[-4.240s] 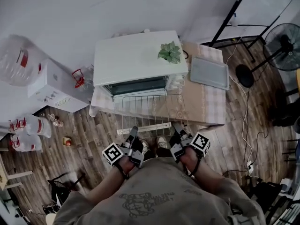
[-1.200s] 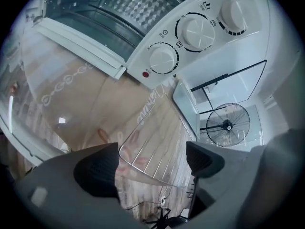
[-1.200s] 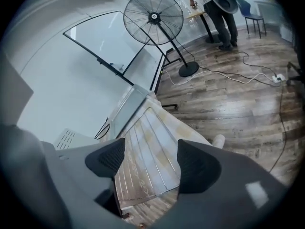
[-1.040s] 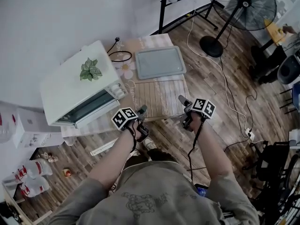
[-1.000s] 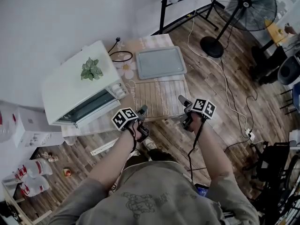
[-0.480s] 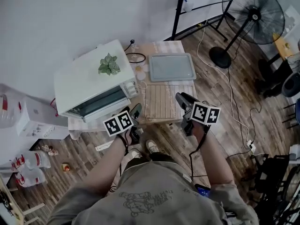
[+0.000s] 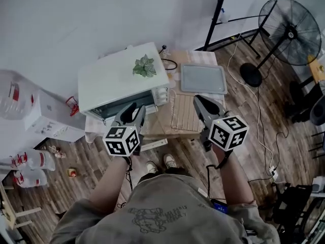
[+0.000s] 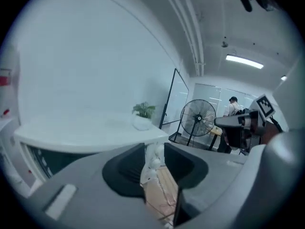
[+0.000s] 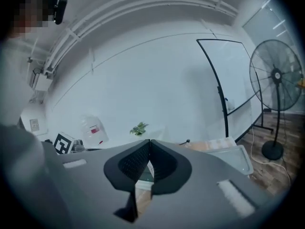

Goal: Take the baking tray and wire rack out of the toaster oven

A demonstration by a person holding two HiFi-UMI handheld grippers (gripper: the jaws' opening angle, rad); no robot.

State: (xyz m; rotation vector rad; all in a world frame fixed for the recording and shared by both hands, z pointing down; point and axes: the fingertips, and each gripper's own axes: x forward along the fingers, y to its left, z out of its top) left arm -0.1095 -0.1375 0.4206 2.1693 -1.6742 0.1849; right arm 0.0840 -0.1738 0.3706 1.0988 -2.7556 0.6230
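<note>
Tan table [image 7: 165,128]: white toaster oven [image 7: 122,78], silver wire rack [image 7: 184,113], grey baking tray [image 7: 203,78]. Raised left gripper [image 7: 133,111] barely parted, right gripper [image 7: 199,101] just closed; both empty.

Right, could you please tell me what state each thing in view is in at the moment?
Oven: door looks folded down, open.
Baking tray: out of the oven, flat on the table, empty.
Wire rack: out of the oven, flat on the table next to the tray.
Left gripper: fingers slightly apart, empty.
Right gripper: fingers have just been closing, now shut on nothing.
Fan: upright; cannot tell whether it is running.
</note>
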